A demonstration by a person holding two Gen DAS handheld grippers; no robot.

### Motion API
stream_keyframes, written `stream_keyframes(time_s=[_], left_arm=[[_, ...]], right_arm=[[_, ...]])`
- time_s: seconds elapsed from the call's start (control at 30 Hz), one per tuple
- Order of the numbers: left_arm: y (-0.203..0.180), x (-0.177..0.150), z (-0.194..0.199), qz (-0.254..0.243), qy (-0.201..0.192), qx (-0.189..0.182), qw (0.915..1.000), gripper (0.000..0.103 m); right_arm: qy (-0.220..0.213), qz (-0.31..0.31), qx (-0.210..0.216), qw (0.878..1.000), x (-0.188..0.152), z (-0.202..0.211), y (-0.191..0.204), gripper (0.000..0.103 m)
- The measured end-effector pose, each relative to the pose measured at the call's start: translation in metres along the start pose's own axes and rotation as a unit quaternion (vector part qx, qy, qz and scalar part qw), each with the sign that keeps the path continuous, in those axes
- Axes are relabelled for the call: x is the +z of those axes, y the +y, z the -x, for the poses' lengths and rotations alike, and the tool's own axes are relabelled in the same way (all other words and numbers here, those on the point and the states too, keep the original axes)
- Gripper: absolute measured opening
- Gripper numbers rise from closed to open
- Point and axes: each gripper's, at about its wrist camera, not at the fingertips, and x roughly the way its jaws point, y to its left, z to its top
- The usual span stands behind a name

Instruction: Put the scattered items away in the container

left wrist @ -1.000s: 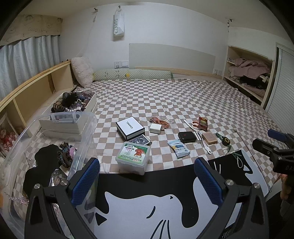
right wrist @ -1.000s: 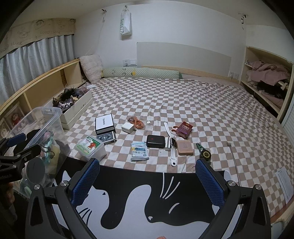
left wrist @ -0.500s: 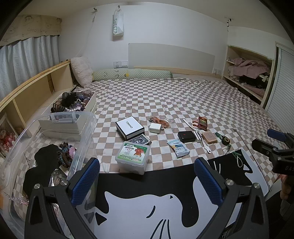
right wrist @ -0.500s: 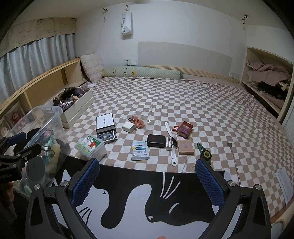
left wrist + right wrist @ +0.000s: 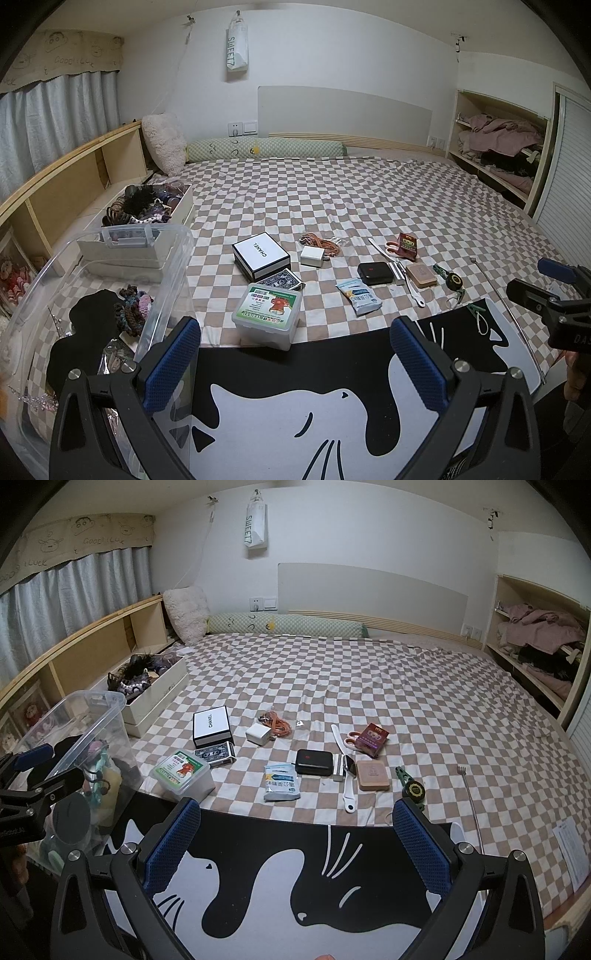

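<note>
Scattered items lie on the checkered bed: a white Chanel box [image 5: 260,255], a card deck [image 5: 282,283], a clear lidded box with a green label [image 5: 268,315], a white charger [image 5: 312,255] with orange cable, a blue-white packet [image 5: 359,296], a black case [image 5: 374,272], scissors, a red pack [image 5: 407,245], a tan block [image 5: 421,274] and a tape measure [image 5: 453,283]. A clear plastic bin [image 5: 173,266] stands at the left. My left gripper [image 5: 293,365] is open and empty above the cat mat. My right gripper [image 5: 295,847] is open and empty too.
A black-and-white cat mat [image 5: 280,867] covers the bed's near edge. A white box of hair accessories [image 5: 147,210] sits behind the bin, beside wooden shelving [image 5: 55,184]. A metal back scratcher [image 5: 471,805] lies at the right. Pillows line the headboard.
Both grippers have barely shifted; the views have drifted slightly. Nothing was picked up or moved.
</note>
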Motion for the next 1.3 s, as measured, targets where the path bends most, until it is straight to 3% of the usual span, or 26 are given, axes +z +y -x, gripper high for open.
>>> stream_keyframes(time_s=[0.77, 1.07, 1.3], left_arm=[[-0.0019, -0.0011, -0.0028, 0.001, 0.004, -0.003, 1.0, 0.103], [0.0003, -0.0003, -0.0016, 0.004, -0.003, -0.01, 0.9999, 0.103], [0.0004, 0.0056, 0.0013, 0.002, -0.021, -0.009, 0.9997, 0.103]], right_arm=[[-0.001, 0.0, 0.0, 1.0, -0.0004, 0.0019, -0.0027, 0.103], [-0.045, -0.001, 0.012, 0.999, -0.001, 0.0052, -0.0026, 0.103], [-0.047, -0.017, 0.024, 0.998, 0.0083, 0.0032, -0.0077, 0.103]])
